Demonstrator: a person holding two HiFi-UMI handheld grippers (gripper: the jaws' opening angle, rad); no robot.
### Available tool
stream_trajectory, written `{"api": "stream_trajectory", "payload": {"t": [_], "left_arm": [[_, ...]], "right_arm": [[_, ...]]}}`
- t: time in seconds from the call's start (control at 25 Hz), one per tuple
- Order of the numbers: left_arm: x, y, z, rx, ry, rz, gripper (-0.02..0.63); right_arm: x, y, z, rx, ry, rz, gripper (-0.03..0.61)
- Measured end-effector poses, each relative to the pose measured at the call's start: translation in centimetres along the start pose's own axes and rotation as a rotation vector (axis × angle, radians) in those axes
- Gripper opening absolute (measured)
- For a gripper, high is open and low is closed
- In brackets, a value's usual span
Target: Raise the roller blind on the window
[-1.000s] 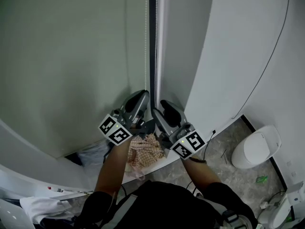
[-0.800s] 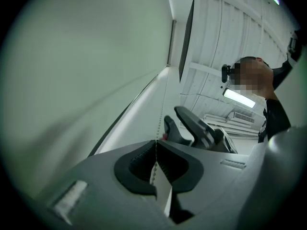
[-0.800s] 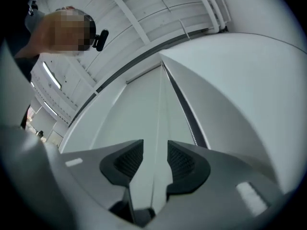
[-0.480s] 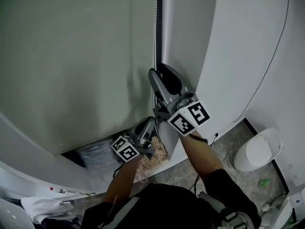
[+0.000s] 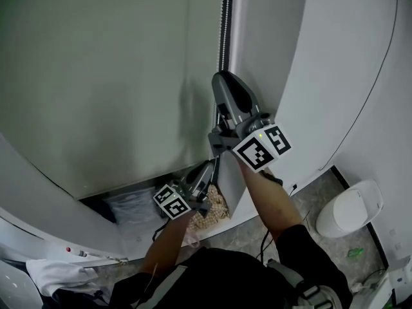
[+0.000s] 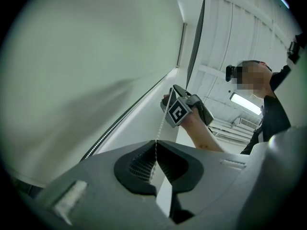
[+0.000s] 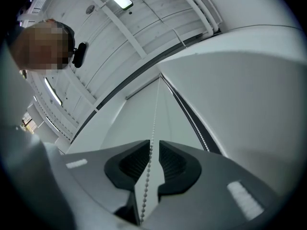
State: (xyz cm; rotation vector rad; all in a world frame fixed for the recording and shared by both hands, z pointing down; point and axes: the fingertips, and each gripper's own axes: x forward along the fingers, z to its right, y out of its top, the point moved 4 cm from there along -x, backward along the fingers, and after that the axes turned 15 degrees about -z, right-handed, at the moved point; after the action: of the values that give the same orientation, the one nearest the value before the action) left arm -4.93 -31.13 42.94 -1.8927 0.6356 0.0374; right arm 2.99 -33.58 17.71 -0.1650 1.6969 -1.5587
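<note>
The grey-green roller blind (image 5: 96, 76) fills the left of the head view. Its white bead chain (image 5: 223, 24) hangs at its right edge. My left gripper (image 5: 208, 166) is low, shut on the chain (image 6: 163, 121), which is pinched between the dark pads (image 6: 144, 159). My right gripper (image 5: 223, 77) is higher up the same chain. Its jaws have just been closing with the chain (image 7: 154, 114) between them, and a narrow gap still shows beside the beads. From the left gripper view, the right gripper's marker cube (image 6: 176, 113) is above.
A white wall pillar (image 5: 277, 56) stands right of the chain, with a black cable (image 5: 373, 76) on the wall beyond. A checked cloth (image 5: 209, 214) lies on the sill under the left gripper. A white lidded bin (image 5: 351, 208) stands on the floor at right.
The right gripper has risen up the chain from beside the left gripper to well above it. The left gripper has dropped lower with the chain.
</note>
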Motion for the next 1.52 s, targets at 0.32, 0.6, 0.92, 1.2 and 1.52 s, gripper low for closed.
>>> {"api": "stream_trajectory", "payload": {"t": [0.32, 0.6, 0.92, 1.2, 1.52], "left_arm": [[0.1, -0.1, -0.1, -0.02, -0.002, 0.005, 0.009], [-0.2, -0.1, -0.6, 0.001, 0.034, -0.041, 0.014], [-1.2, -0.6, -2.9, 0.031, 0.131, -0.104, 0.018], [1.4, -1.0, -2.7, 0.225, 0.144, -0.328, 0.141], [1.0, 7.4, -1.6, 0.314, 0.129, -0.177, 0.144]], "right_arm": [[0.2, -0.1, -0.6, -0.045, 0.001, 0.0, 0.02], [-1.6, -0.2, -0.2, -0.031, -0.032, 0.074, 0.015], [-2.7, -2.2, 1.2, -0.097, -0.093, 0.035, 0.015], [-3.2, -6.4, 1.5, -0.274, -0.162, -0.063, 0.015], [-5.0, -9.7, 2.3, -0.214, -0.17, -0.135, 0.015]]}}
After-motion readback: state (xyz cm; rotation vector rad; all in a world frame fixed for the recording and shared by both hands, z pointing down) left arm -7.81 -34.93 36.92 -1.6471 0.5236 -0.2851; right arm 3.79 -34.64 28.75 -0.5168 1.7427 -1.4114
